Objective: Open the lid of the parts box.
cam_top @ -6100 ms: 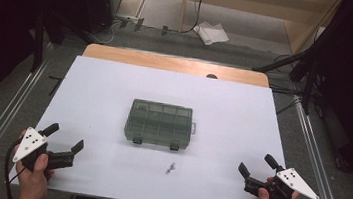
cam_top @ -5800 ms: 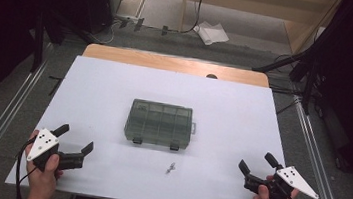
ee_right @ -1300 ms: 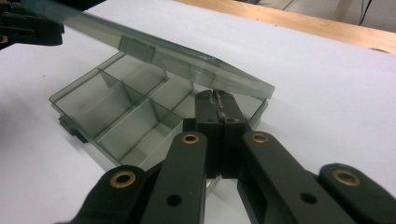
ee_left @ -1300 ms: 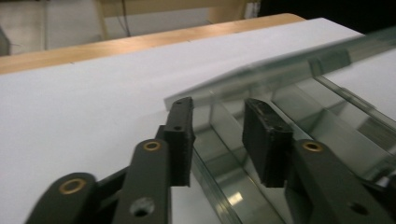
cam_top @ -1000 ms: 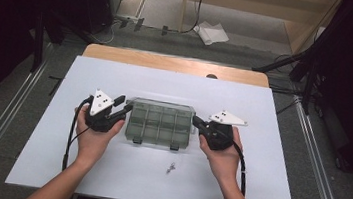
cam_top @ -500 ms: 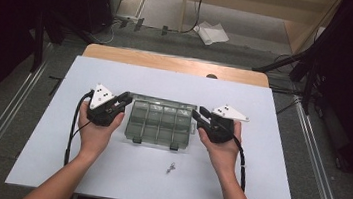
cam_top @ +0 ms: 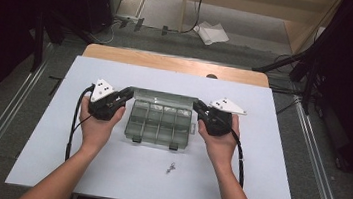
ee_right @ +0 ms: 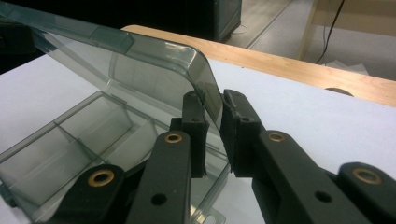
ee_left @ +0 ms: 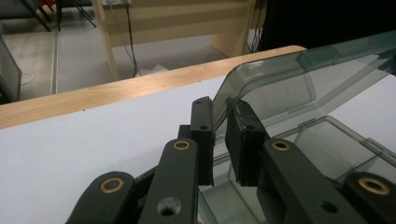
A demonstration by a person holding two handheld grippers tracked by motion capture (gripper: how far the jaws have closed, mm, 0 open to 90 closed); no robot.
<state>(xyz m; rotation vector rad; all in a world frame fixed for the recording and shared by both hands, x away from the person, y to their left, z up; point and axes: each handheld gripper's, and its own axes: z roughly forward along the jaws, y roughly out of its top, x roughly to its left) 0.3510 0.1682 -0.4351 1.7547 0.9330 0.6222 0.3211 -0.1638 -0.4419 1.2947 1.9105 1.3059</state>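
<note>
**Lid's coming up, pinched from both sides**

Since half a second ago the lid (cam_top: 164, 98) is seen raised further off the box, tilted up and back. Its left edge is clamped between the narrowed jaws of the left gripper (ee_left: 219, 135), and its right edge is pinched the same way by the right gripper (ee_right: 212, 130). Each gripper is held in a hand, left hand (cam_top: 96, 125) and right hand (cam_top: 219, 142), either side of the organizer box (cam_top: 160, 125). Open compartments are exposed below. The box is set mid-table (cam_top: 285, 142), and a small screw-like bit (cam_top: 170, 168) is left just in front of it.
</note>
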